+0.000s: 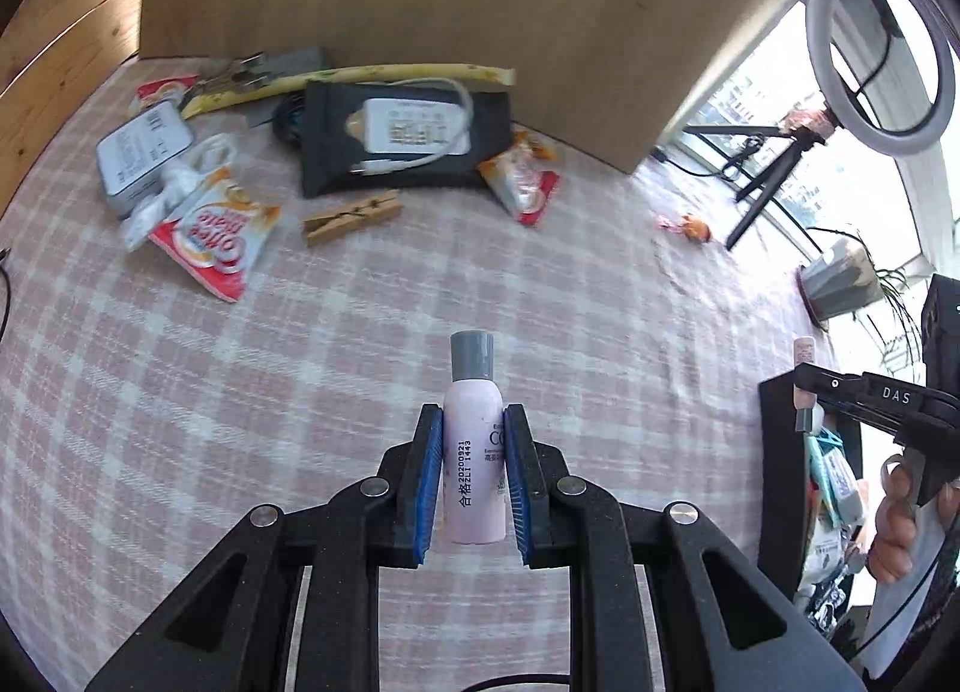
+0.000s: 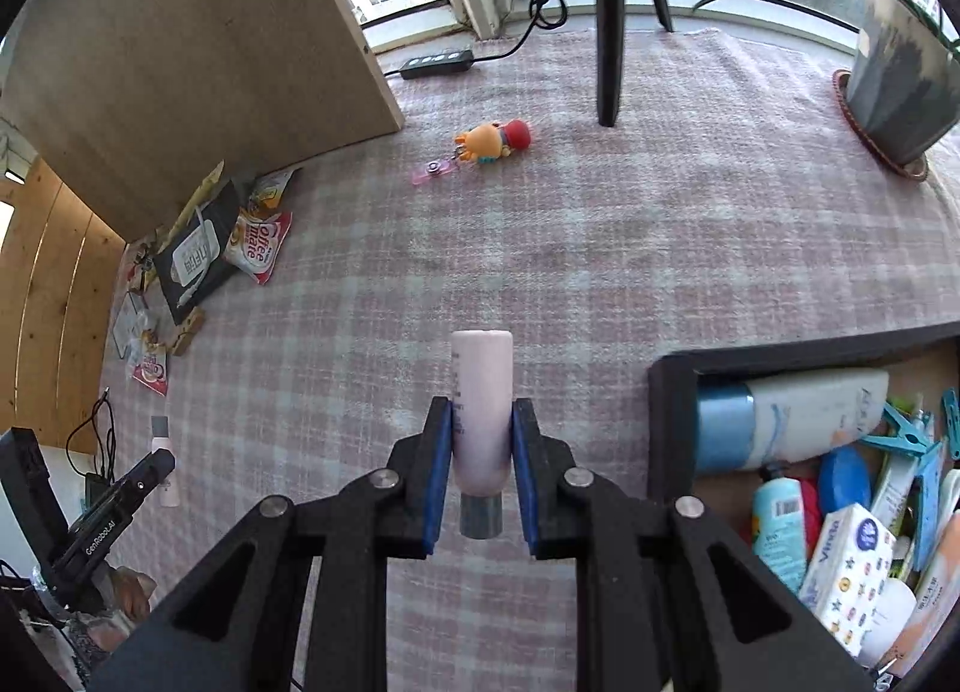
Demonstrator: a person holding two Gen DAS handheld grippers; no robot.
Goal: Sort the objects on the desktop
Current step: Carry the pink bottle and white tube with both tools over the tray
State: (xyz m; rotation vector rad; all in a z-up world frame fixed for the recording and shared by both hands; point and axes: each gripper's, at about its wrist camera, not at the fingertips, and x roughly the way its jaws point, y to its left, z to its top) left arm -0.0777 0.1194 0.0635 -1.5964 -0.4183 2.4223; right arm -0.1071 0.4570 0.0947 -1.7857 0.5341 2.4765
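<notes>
My left gripper is shut on a small pink bottle with a grey cap, cap pointing away, held above the checked cloth. My right gripper is shut on a second pink bottle, its grey cap toward the camera. The right gripper also shows at the right edge of the left wrist view, beside the black box. The left gripper with its bottle shows in the right wrist view at lower left.
A black box at lower right holds several toiletries, tissue packs and blue clips. Coffee sachets, a wooden clothespin, a black wipes pack, chargers and a banana peel lie at the far left. A toy figure, tripod leg, plant pot and wooden board stand beyond.
</notes>
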